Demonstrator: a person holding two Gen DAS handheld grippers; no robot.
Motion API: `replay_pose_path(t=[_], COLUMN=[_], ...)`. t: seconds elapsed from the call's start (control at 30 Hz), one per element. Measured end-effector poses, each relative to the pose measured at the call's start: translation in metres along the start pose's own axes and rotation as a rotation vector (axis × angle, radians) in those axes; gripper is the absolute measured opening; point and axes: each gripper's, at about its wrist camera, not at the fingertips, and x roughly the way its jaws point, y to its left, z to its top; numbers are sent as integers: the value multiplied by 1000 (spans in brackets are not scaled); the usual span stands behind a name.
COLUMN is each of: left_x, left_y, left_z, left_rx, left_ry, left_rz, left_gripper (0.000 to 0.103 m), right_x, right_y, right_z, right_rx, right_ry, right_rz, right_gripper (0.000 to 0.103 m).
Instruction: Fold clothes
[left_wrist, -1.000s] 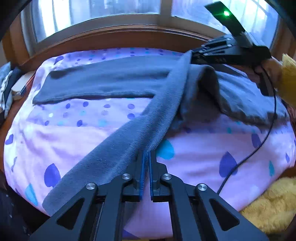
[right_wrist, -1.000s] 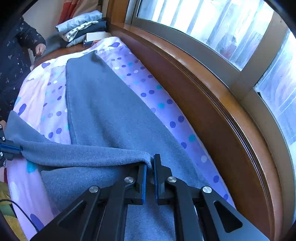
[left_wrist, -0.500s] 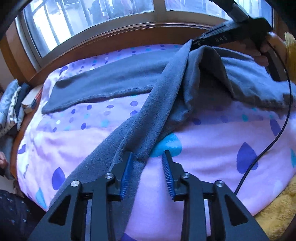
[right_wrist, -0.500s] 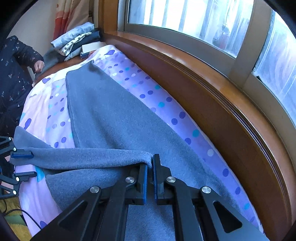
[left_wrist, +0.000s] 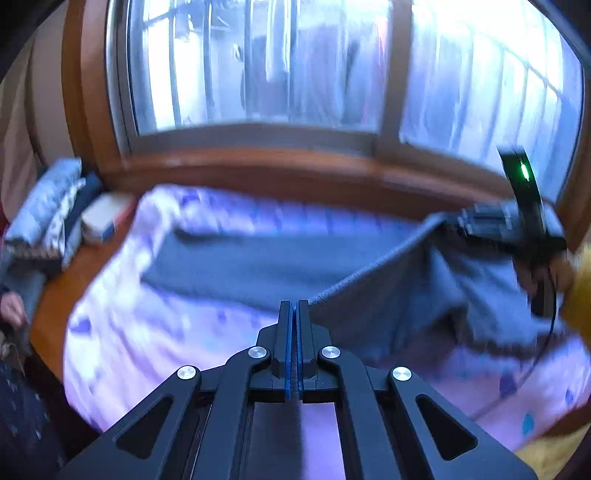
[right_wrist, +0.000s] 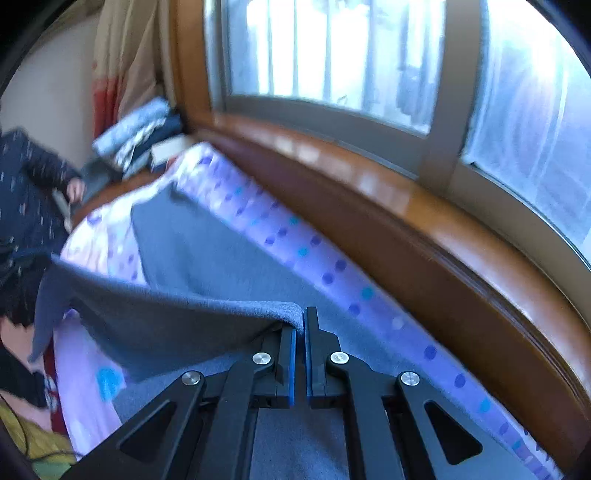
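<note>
Since the earlier frame, the left gripper (left_wrist: 294, 314) has been re-closed on the grey cloth (left_wrist: 258, 266) edge and lifted, with the window now filling the upper frame. For a clean fold, the taut edge between both grippers should be kept level and carried over the cloth spread mid-frame on the bed (left_wrist: 147, 350). Left jaws are seen clamped on the hem at centre; the right gripper (right_wrist: 300, 325) is pinched shut on the rolled cloth edge at lower centre.

No readable text, labels or numbers anywhere.
</note>
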Motion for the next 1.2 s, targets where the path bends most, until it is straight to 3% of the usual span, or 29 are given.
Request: replay_pose_path(t=[0.2,0.4,0.57,0.7,0.8,0.93,1.0,1.1,1.2], left_x=[52,149,197,191,167,134,120,98,80], left_y=[3,23,55,71,78,90,94,91,86], left_z=[48,66,55,54,54,43,33,13,-7], left_rx=[107,103,22,1,61,150,207,380,526], left_ry=[0,173,306,305,257,206,196,187,192], left_rz=[64,141,150,99,85,30,-29,-158,-289], left_gripper=[1,2,3,4,10,19,19,20,22], right_x=[33,94,99,83,57,23,10,4,19], right_y=[-14,-14,-4,-8,-1,32,55,93,135], right_z=[6,-6,-5,0,4,6,4,-6,-17], right_rx=[39,11,-11,69,104,142,198,342,532], right_ry=[35,123,117,95,48,-6,-17,3,55], right_rz=[-39,-141,-228,-240,-270,-323,-318,-228,-69], right_gripper=[4,5,11,16,19,42,42,42,42])
